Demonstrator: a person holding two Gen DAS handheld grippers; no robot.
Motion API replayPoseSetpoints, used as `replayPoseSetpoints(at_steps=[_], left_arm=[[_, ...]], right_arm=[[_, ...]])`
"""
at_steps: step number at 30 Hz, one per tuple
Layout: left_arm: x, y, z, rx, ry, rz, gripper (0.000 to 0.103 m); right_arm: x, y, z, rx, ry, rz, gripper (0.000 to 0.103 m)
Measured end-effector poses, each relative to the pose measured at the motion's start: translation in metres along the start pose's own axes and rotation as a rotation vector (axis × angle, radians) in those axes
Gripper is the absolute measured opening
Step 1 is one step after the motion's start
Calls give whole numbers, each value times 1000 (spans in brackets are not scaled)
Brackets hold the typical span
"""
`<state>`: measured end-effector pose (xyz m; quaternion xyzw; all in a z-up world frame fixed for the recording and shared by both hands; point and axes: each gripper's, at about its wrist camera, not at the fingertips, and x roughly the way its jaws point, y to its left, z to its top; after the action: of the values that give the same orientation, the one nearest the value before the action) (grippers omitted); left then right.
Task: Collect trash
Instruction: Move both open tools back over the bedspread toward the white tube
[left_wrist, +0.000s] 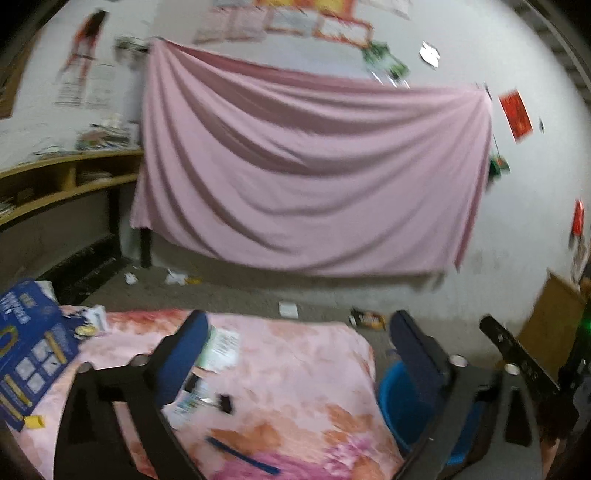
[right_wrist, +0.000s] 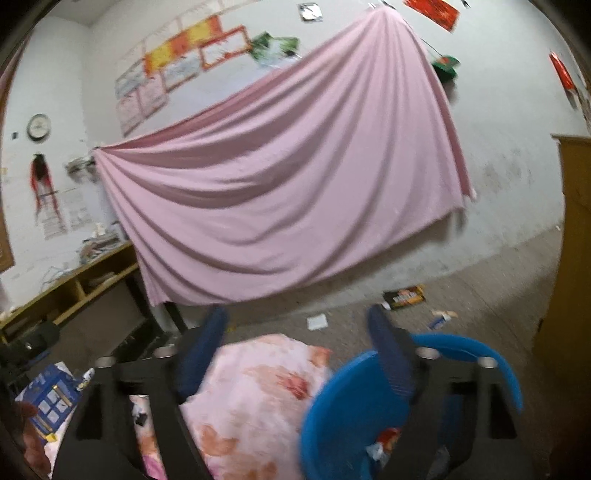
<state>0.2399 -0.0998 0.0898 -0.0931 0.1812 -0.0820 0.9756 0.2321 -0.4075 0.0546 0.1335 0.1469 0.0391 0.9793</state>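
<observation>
blue bucket sits lower right of the frame; trash is left lower centre. both the left gripper and the right gripper are spread wide, empty. blurred views could cause a missed grasp.

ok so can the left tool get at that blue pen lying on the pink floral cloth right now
Probably yes. The left tool is open and holds nothing, and the blue pen lies bare on the floral cloth just below and between its fingers, with nothing covering it. The view is blurred, so the gap down to it is unclear.
</observation>
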Motion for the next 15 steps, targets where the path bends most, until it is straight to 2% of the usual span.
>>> replayPoseSetpoints(at_steps=[2, 4, 6, 10, 15], left_arm=[[-11, 16, 3, -11, -51, 31, 101], [-22, 30, 5, -11, -88, 63, 101], [-30, 41, 5, -16, -111, 79, 101], [-43, 66, 4, -29, -129, 124, 101], [-50, 88, -4, -32, -121, 168, 101]], right_arm=[[0, 12, 0, -23, -23, 25, 88], [0, 25, -1, -48, -48, 52, 103], [-1, 38, -4, -72, -80, 77, 103], [2, 65, -11, -123, -88, 138, 103], [11, 96, -25, -200, -47, 197, 103]])
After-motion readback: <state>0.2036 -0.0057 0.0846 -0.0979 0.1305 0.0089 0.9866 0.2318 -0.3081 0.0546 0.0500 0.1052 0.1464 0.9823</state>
